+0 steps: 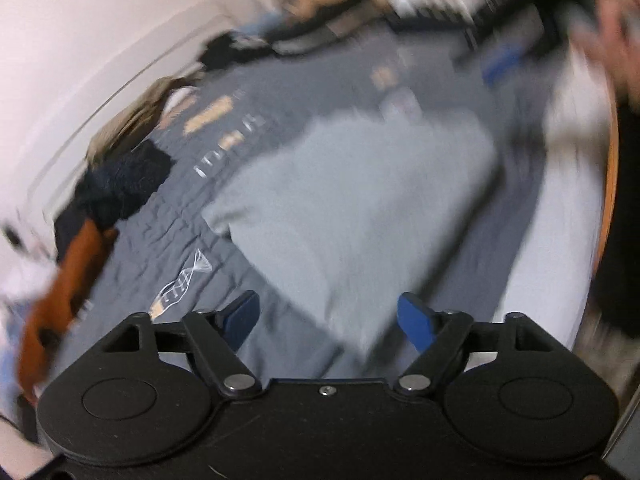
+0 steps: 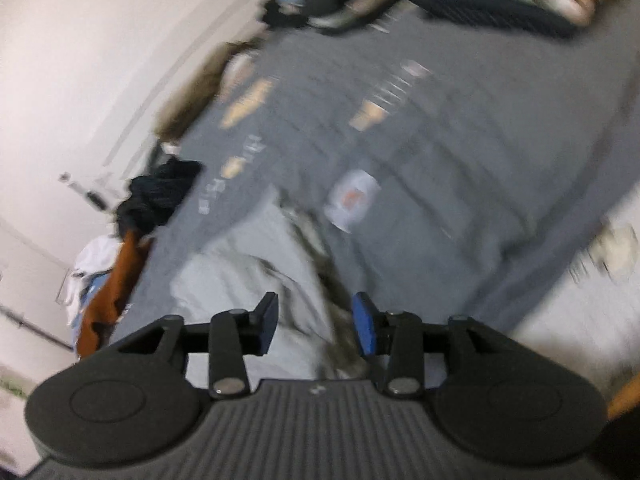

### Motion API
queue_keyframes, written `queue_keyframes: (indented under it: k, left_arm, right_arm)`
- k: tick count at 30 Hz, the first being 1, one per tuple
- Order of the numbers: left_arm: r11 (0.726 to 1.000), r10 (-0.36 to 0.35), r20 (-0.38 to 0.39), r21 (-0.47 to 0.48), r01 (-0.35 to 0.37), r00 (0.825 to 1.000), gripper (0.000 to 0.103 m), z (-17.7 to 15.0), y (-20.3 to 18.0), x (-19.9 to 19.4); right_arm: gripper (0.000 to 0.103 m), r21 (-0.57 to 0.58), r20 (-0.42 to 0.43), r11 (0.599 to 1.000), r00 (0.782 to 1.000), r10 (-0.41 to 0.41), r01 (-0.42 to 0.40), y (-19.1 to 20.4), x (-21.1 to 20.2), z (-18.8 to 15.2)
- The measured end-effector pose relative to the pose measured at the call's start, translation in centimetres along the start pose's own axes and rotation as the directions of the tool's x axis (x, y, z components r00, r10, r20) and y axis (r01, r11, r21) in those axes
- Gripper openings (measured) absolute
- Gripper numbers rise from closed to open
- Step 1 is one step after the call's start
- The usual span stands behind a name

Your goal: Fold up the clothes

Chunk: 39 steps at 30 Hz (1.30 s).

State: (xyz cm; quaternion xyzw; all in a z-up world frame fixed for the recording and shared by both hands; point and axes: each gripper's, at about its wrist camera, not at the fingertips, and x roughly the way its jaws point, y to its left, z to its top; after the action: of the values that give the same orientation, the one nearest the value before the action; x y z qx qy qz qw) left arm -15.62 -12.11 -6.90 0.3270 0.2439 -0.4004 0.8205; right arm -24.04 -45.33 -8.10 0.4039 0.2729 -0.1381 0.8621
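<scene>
A light grey garment [image 1: 352, 208] lies spread on a dark grey bedspread [image 1: 256, 136] with printed marks. My left gripper [image 1: 330, 320] is open and empty, above the garment's near edge. In the right wrist view the same garment [image 2: 248, 272] lies crumpled, with a patterned lining showing along its right edge. My right gripper [image 2: 316, 322] is open and empty, just above that edge. Both views are motion-blurred.
A pile of clothes, black [image 1: 120, 184], orange [image 1: 68, 280] and white, lies along the bed's left edge by the white wall. A white label patch [image 2: 352, 200] sits on the bedspread. A person's hand [image 1: 616, 36] and clutter show at the far side.
</scene>
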Motion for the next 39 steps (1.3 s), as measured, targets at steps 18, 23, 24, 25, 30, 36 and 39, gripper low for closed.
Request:
queue_keyframes:
  k: [18, 23, 24, 25, 30, 36, 39]
  left_arm:
    - [0.773, 0.045, 0.258, -0.621, 0.13, 0.965, 0.085, 3.5, 9.5, 8.8]
    - [0.687, 0.04, 0.268, -0.707, 0.169, 0.963, 0.085, 2.2, 11.2, 9.9]
    - [0.677, 0.039, 0.263, -0.717, 0.168, 0.964, 0.085, 2.0, 11.4, 10.1]
    - [0.667, 0.04, 0.258, -0.726, 0.167, 0.965, 0.085, 1.8, 11.6, 10.4]
    - [0.638, 0.037, 0.25, -0.751, 0.17, 0.968, 0.085, 1.4, 11.9, 11.0]
    - [0.631, 0.026, 0.232, -0.758, 0.164, 0.972, 0.086, 1.0, 11.6, 11.8]
    - [0.634, 0.023, 0.232, -0.755, 0.165, 0.972, 0.086, 0.9, 11.4, 11.8]
  right_arm:
    - [0.051, -0.39, -0.11, 0.905, 0.985, 0.135, -0.168, 12.2, 14.1, 6.1]
    - [0.051, -0.386, -0.186, 0.904, 0.975, 0.122, -0.187, 11.5, 17.8, 5.6]
    - [0.051, -0.391, -0.191, 0.903, 0.976, 0.108, -0.177, 11.3, 18.4, 5.5]
    - [0.051, -0.396, -0.197, 0.903, 0.976, 0.095, -0.168, 11.1, 18.9, 5.3]
    - [0.051, -0.489, -0.189, 0.858, 0.979, 0.071, -0.156, 10.8, 19.7, 4.1]
    - [0.051, -0.446, -0.257, 0.873, 0.963, 0.086, -0.197, 10.4, 20.4, 4.1]
    - [0.051, -0.483, -0.25, 0.853, 0.965, 0.081, -0.197, 10.5, 20.2, 3.8]
